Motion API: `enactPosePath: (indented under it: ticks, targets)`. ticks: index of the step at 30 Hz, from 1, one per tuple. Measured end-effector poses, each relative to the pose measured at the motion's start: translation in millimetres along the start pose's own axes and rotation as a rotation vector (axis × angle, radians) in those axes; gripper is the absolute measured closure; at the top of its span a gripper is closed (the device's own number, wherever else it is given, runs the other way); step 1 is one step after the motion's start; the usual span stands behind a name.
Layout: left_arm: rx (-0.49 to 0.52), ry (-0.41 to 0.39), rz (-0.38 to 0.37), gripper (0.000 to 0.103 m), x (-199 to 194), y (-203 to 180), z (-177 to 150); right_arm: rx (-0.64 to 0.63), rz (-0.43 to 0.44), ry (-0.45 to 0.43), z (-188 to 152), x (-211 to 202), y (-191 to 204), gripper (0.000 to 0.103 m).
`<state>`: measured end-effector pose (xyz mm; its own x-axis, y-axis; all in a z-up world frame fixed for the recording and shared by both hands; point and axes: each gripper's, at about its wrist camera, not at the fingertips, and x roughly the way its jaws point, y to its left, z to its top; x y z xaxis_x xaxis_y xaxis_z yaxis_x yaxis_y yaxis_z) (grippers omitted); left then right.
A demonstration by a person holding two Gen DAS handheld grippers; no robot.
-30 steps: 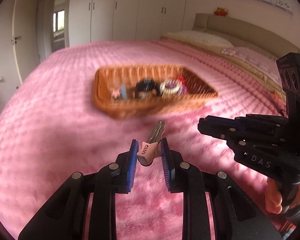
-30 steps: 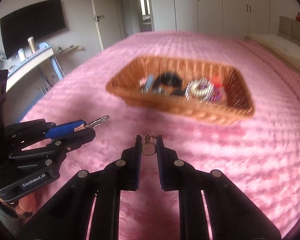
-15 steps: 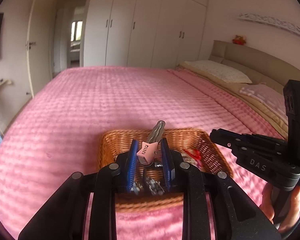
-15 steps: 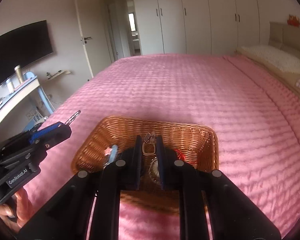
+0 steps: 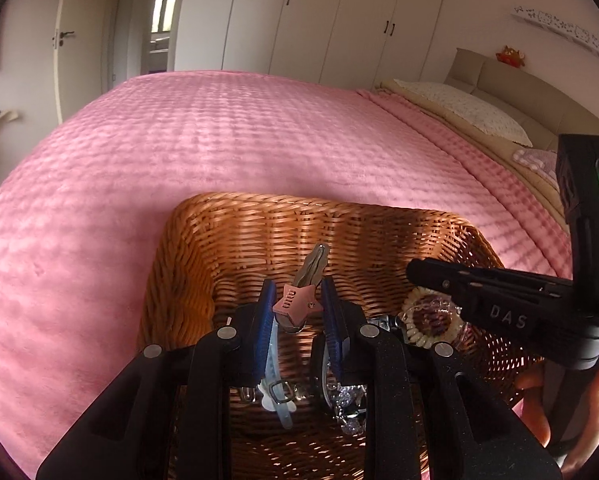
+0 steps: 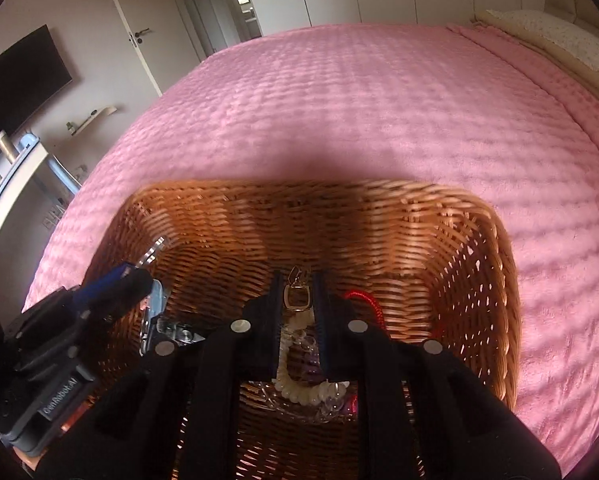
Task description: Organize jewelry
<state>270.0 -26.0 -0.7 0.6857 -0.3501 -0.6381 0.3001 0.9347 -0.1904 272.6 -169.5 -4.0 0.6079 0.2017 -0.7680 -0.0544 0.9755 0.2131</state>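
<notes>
My left gripper [image 5: 297, 304] is shut on a pink star hair clip [image 5: 297, 305] with a metal prong, held over the wicker basket [image 5: 187, 264]. My right gripper [image 6: 297, 294] is shut on a small gold earring [image 6: 296, 296], also held over the basket [image 6: 487, 280]. The basket holds a cream spiral hair tie [image 5: 413, 330], also in the right wrist view [image 6: 299, 394], a red cord [image 6: 365, 300], a pale blue clip [image 5: 277, 398] and silver pieces [image 5: 345, 402]. Each gripper shows in the other's view: the right [image 5: 495, 300], the left [image 6: 111, 284].
The basket sits on a pink quilted bedspread [image 5: 219, 140]. Pillows [image 5: 459, 108] and a headboard lie at the far right. White wardrobes [image 5: 311, 20] and a door stand behind. A desk and TV [image 6: 19, 80] are at the left.
Both grippers have moved forward from short of the basket to directly over it, still holding the hair clip and the earring. The basket now fills the lower view.
</notes>
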Motion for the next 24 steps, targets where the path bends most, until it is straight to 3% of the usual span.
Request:
enactPosePath:
  ticks: [2,5,9,15,16,17,19,21,23,24]
  targets:
    - [-0.018,-0.009,-0.014,0.067,-6,1,0,-0.011,-0.018,-0.006,0,-5,1,0.086]
    - [-0.022,-0.038,-0.013,0.063,-23,0,0,-0.009,-0.009,-0.008,-4,-16,-1,0.076]
    - [-0.030,-0.088,-0.029,0.056,-62,-5,-5,-0.016,0.014,-0.046,-10,-42,1,0.076]
    - [-0.004,-0.216,0.016,0.041,-142,-21,-34,-0.064,-0.007,-0.192,-59,-118,19,0.074]
    - [-0.010,-0.239,0.014,0.038,-156,-24,-45,-0.075,-0.019,-0.227,-71,-131,22,0.068]
    - [-0.017,-0.250,0.010,0.036,-164,-26,-52,-0.083,-0.027,-0.262,-83,-142,25,0.054]
    - [-0.029,-0.277,0.020,0.036,-179,-29,-70,-0.105,-0.048,-0.345,-111,-164,32,0.045]
    - [-0.026,-0.317,0.062,0.036,-192,-35,-90,-0.147,-0.087,-0.415,-136,-181,40,0.037]
    - [-0.010,-0.364,0.146,0.033,-203,-44,-112,-0.199,-0.141,-0.492,-164,-194,48,0.020]
    - [0.001,-0.385,0.175,0.031,-205,-48,-119,-0.215,-0.159,-0.521,-174,-197,51,0.017]
